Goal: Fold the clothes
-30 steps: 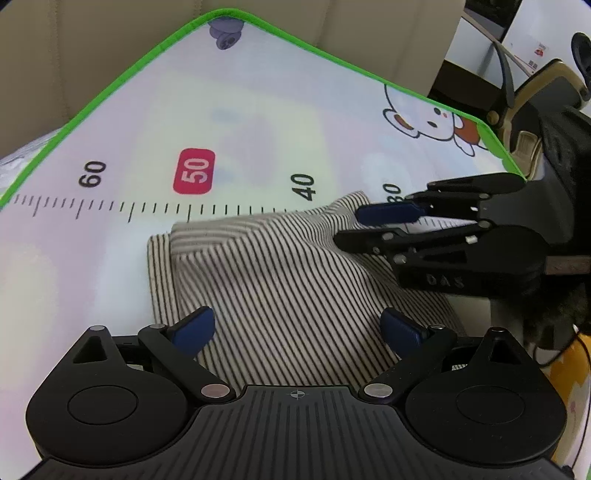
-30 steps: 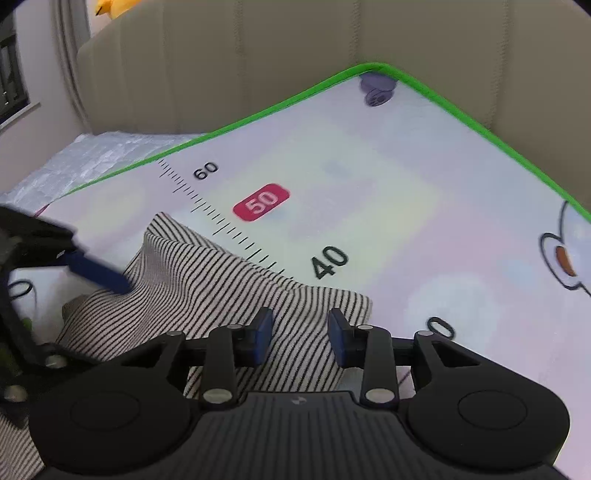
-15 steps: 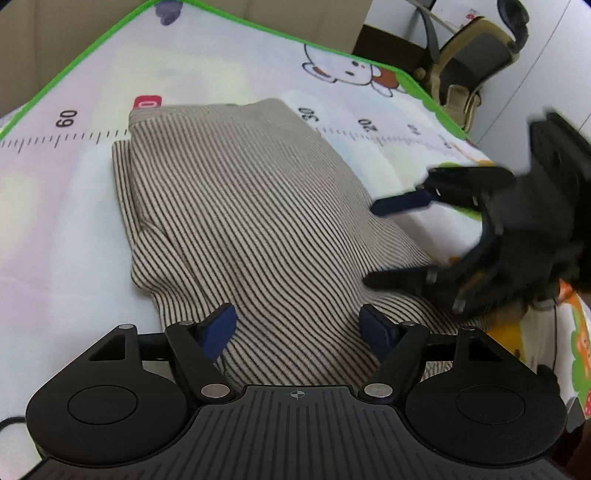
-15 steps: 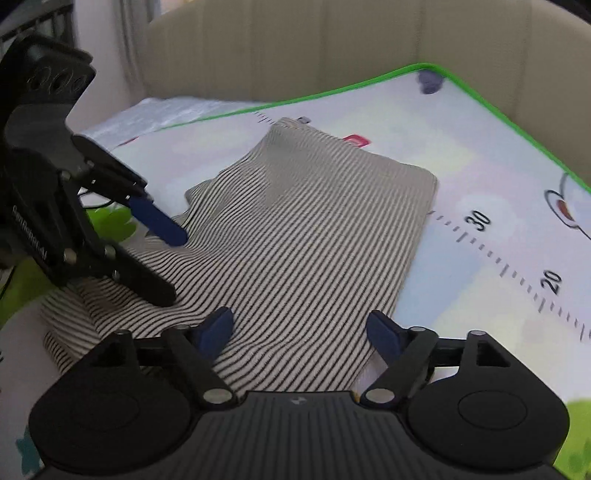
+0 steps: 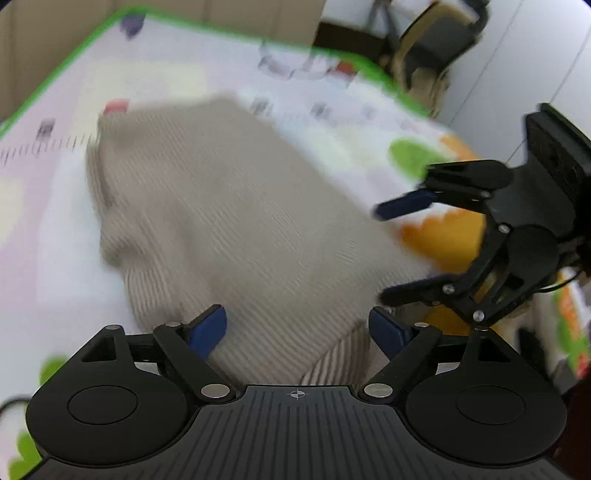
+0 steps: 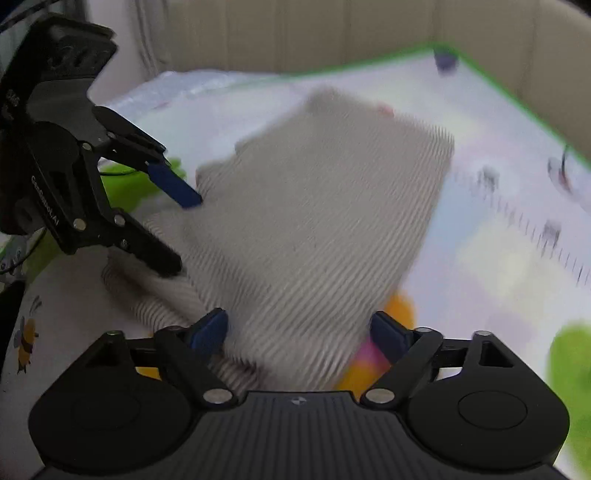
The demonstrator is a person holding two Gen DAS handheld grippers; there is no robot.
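The beige striped garment [image 5: 236,221] lies folded in a rough rectangle on the play mat [image 5: 55,229], blurred in both views. My left gripper [image 5: 297,330] is open over the garment's near edge, nothing between its blue pads. My right gripper [image 5: 380,254] hangs open off the garment's right side. In the right wrist view the garment [image 6: 325,206] fills the middle of the mat [image 6: 498,258]. There my right gripper [image 6: 299,328] is open above its near corner, and the left gripper [image 6: 181,236] stands open at the cloth's left edge.
The mat has a green border [image 5: 74,48] and printed ruler marks. A beige sofa back [image 6: 369,29] rises behind it. A chair [image 5: 436,40] stands beyond the far right corner. A crinkled white sheet [image 6: 192,85] lies past the mat's left side.
Both grippers have drawn back from the far end of the garment toward its near edge. The right gripper's jaws went from narrow to wide open. The garment lies released.
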